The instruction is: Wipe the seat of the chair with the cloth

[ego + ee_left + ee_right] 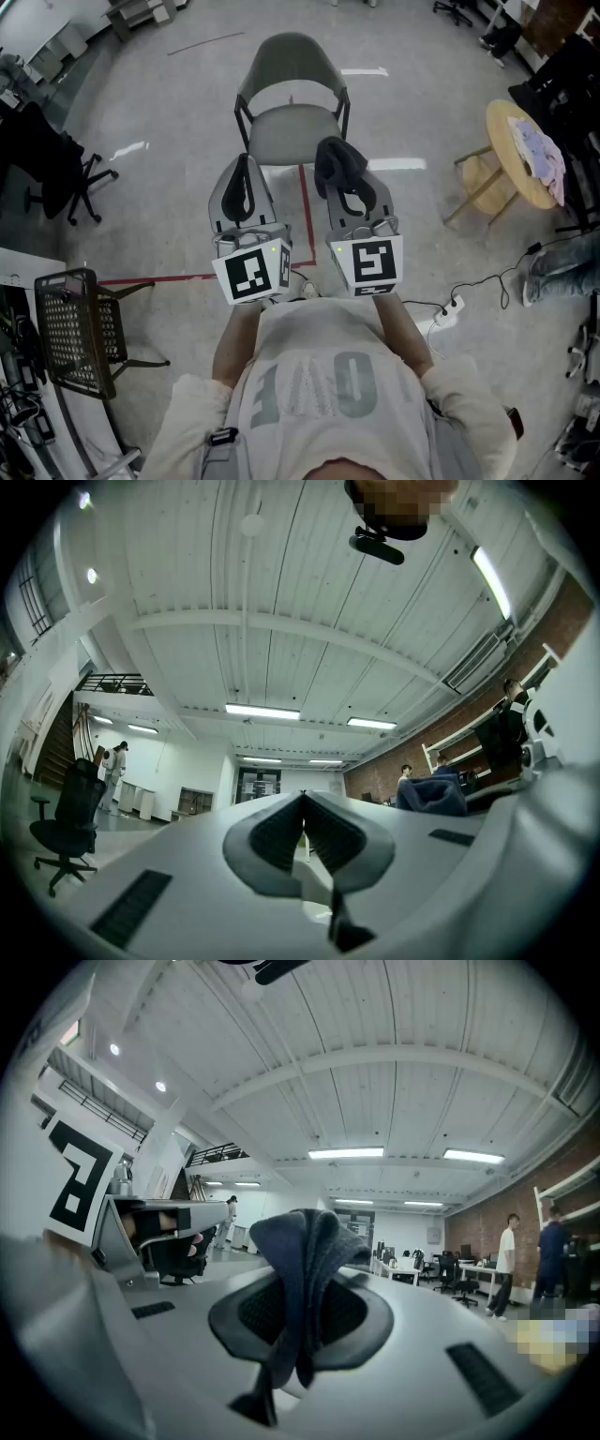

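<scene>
Head view, grey chair (292, 134) at upper centre on concrete floor (187, 141) marked with red tape (307, 202), right gripper (339, 180) pinching dark cloth (335, 159), left gripper (242, 175) pressed together, wooden table (511, 161) at right.

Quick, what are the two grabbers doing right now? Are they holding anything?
Left gripper: shut, with nothing between its jaws.
Right gripper: shut on the dark cloth.
</scene>
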### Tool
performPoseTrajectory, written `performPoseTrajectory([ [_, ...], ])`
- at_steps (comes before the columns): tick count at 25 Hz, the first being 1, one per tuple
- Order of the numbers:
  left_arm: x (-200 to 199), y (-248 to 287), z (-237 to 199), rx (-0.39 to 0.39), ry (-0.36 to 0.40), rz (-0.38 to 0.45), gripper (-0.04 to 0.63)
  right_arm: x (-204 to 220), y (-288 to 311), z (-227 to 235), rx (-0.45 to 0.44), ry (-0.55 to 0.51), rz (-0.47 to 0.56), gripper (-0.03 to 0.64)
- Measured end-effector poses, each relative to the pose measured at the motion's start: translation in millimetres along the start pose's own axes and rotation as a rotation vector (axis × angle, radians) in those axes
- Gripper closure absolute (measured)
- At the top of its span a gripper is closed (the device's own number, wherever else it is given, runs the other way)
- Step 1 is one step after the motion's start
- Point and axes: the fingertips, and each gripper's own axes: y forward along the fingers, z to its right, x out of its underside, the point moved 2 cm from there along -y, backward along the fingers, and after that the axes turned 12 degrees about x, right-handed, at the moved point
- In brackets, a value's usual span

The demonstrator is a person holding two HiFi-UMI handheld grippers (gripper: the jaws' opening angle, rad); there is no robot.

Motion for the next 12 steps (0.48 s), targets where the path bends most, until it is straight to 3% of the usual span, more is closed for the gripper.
performPoseTrajectory([
  [12,10.4,10.7,-13.1,0.008,-0.009,-0.015,0.580,10.1,14.5,-3.7,0.011,-0.013,-0.021,0.560],
])
